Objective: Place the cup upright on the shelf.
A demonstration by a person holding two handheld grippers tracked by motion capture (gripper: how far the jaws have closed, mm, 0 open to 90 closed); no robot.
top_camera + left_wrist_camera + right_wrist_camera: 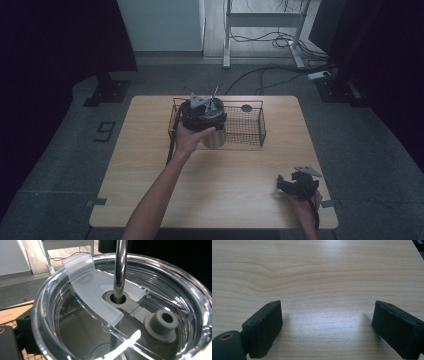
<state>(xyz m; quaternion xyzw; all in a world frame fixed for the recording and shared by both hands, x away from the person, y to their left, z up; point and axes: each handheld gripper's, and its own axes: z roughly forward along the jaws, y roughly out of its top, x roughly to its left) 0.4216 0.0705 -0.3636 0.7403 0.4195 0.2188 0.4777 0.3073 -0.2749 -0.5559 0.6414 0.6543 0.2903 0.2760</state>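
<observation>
Steel tumbler (214, 134) at the wire basket's (250, 131) nine-o'clock end, clamped in the left gripper (202, 114); right gripper (295, 186) rests wide open, empty. Risk: tumbler snagging the basket rim and tipping.

Left gripper (202, 114) reaches forward; right gripper (327, 325) rests low, fingers spread.

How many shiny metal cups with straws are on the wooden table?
1. The silver metal tumbler with a clear lid and metal straw stands at the front left of the black wire mesh basket, under the left gripper. The gripper could hide more things.
</observation>
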